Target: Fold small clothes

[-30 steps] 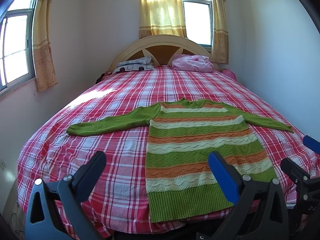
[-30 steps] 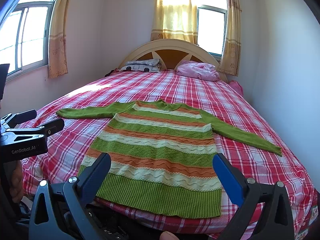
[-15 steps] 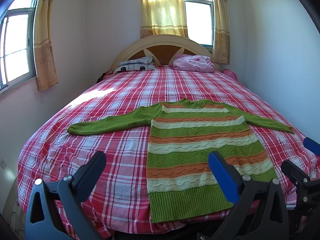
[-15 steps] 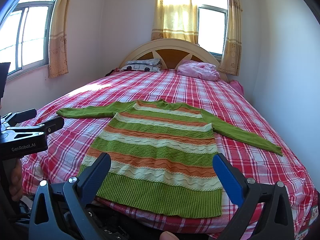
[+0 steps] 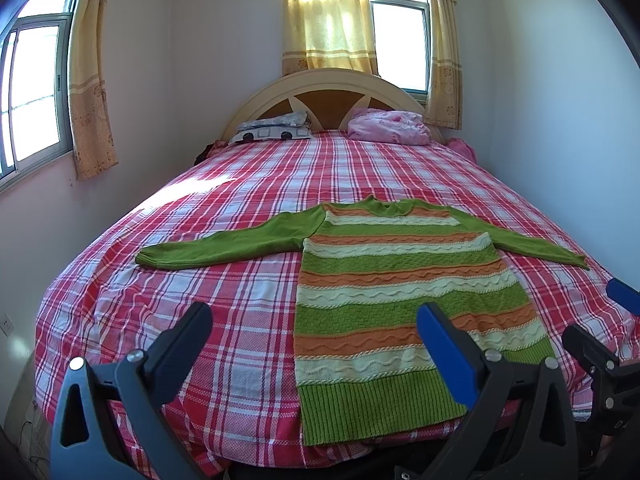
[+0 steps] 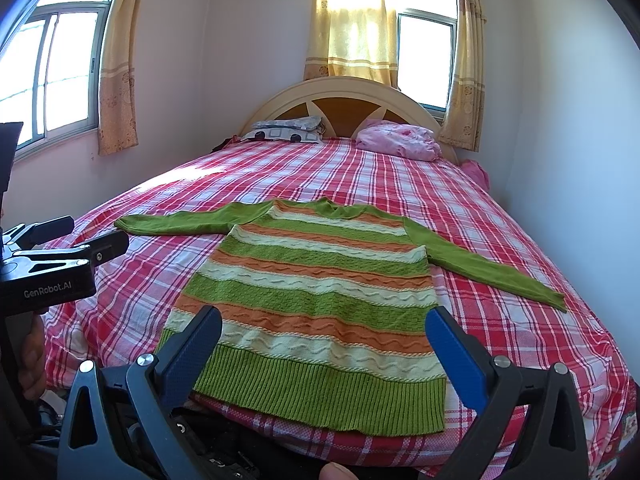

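Observation:
A small knitted sweater (image 5: 400, 288) (image 6: 320, 300) with green, orange and cream stripes lies flat on the bed, hem toward me and both green sleeves spread out sideways. My left gripper (image 5: 314, 332) hovers open above the near edge of the bed, left of the hem, holding nothing. My right gripper (image 6: 322, 334) is open too, held over the sweater's hem with nothing between its fingers. In the right wrist view the left gripper (image 6: 60, 256) shows at the left edge, gripped by a hand (image 6: 32, 360).
The bed (image 5: 240, 184) has a red plaid sheet and fills the room. A patterned pillow (image 5: 276, 130) and a pink bundle (image 5: 386, 126) lie by the curved headboard (image 5: 328, 88). Walls stand close on both sides; curtained windows sit behind and to the left.
Both grippers stay open and almost still; the views drift very slightly. The sweater has not moved.

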Available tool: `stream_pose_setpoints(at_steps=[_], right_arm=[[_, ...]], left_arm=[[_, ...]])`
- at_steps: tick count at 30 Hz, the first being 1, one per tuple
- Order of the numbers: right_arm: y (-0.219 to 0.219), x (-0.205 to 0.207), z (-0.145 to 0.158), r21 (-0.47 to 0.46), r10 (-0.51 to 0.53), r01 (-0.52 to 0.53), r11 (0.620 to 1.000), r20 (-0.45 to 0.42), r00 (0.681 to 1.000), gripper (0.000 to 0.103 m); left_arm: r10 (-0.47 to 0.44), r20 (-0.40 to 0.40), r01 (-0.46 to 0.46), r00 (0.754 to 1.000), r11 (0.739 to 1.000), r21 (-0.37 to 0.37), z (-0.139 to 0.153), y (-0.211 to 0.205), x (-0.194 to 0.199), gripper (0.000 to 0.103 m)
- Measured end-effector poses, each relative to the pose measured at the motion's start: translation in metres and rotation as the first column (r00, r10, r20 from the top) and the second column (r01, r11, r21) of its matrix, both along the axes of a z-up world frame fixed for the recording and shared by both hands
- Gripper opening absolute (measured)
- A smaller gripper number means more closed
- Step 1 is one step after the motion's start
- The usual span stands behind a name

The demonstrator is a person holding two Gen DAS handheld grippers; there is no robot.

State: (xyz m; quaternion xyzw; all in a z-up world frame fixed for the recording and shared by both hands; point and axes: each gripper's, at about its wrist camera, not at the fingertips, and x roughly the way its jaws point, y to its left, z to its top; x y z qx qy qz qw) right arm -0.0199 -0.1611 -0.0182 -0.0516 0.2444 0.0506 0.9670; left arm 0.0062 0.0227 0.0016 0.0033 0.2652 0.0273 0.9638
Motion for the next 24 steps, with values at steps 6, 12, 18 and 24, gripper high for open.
stream_pose_setpoints(at_steps=[6,12,18,24], right_arm=[[0.001,0.000,0.001,-0.002,0.002,-0.002,1.000,-0.001,1.000,0.102],[0.003,-0.001,-0.002,-0.002,0.000,0.000,1.000,-0.001,1.000,0.102],[0.003,-0.001,-0.004,-0.003,0.008,-0.008,1.000,0.001,1.000,0.102],[0.002,0.007,-0.010,0.003,0.032,-0.032,0.999,-0.004,0.999,0.102]], left_arm=[[0.004,0.000,-0.004,1.000,1.000,0.000,0.000,0.001,0.000,0.103],[0.005,-0.002,-0.005,1.000,1.000,-0.002,-0.001,0.003,0.001,0.103],[0.005,-0.009,-0.005,1.000,1.000,-0.002,-0.002,0.004,0.003,0.103],[0.002,-0.025,-0.002,1.000,1.000,0.014,-0.008,0.001,0.010,0.103]])
